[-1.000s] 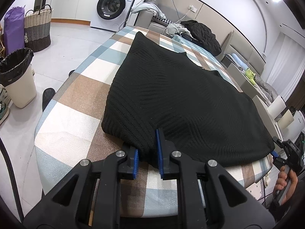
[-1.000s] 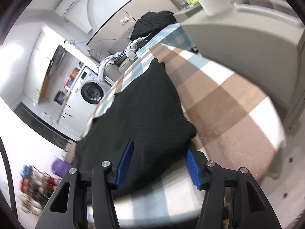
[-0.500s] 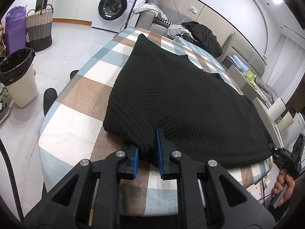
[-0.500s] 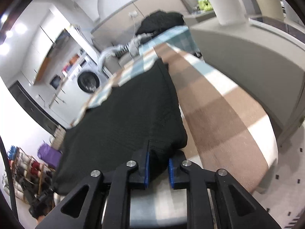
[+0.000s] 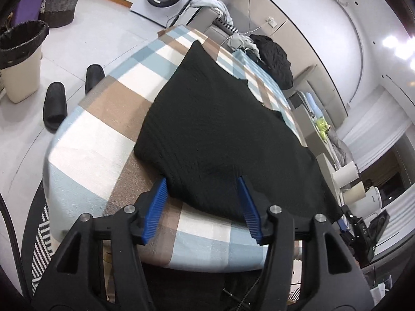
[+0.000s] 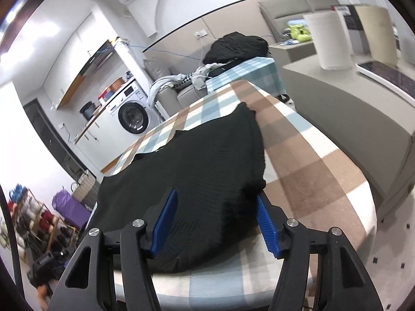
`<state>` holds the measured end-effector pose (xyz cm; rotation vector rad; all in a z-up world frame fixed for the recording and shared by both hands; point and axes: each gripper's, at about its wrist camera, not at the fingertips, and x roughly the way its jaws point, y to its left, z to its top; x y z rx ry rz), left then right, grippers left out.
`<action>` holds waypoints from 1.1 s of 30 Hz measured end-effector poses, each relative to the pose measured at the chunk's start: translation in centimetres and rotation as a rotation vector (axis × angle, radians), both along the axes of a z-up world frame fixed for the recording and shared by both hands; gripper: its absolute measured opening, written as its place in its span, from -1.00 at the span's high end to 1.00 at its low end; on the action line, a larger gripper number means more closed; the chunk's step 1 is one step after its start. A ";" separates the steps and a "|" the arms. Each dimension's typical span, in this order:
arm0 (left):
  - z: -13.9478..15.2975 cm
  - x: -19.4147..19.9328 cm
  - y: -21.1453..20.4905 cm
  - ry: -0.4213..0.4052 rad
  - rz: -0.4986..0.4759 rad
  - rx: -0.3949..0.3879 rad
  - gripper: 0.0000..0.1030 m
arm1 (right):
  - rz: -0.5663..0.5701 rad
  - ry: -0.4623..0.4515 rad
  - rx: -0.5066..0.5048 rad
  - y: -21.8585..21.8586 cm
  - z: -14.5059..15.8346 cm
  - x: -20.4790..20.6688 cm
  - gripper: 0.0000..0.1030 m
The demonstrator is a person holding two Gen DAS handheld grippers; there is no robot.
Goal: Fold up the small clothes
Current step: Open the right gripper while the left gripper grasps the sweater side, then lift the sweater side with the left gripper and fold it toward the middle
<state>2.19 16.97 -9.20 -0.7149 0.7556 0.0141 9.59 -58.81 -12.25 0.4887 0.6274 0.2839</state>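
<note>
Left wrist view shows my left gripper (image 5: 202, 207) with jaws just opened, parted around the near hem of the black knit (image 5: 220, 134), which lies flat on the checked table (image 5: 85, 140). My right gripper (image 6: 218, 220) has likewise just let go at the other near corner, pads apart. I judge one fold laid down, with further folds left.
</note>
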 end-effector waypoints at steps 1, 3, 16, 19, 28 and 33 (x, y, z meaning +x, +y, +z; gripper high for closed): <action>-0.5 0.5 -0.1 0.026 0.012 0.007 0.01 | 0.000 -0.001 0.003 0.3 0.0 0.0 -0.27; -0.8 1.3 -0.5 0.026 0.024 0.030 0.00 | 0.016 -0.012 0.006 1.1 -0.1 0.1 -0.32; -0.8 6.3 -2.4 0.032 0.100 0.170 0.00 | -0.082 -0.010 -0.061 -0.9 0.0 -0.3 -0.36; -1.0 7.2 -2.6 0.040 0.098 0.200 0.25 | -0.146 -0.038 -0.081 -1.9 0.5 -0.8 -0.36; -0.2 7.1 -2.0 -0.028 0.055 0.235 0.80 | -0.072 -0.027 -0.041 -0.5 1.6 0.0 -0.44; 0.8 6.6 -1.8 -0.047 0.058 0.293 0.80 | 0.014 -0.004 -0.067 2.1 0.5 0.2 -0.44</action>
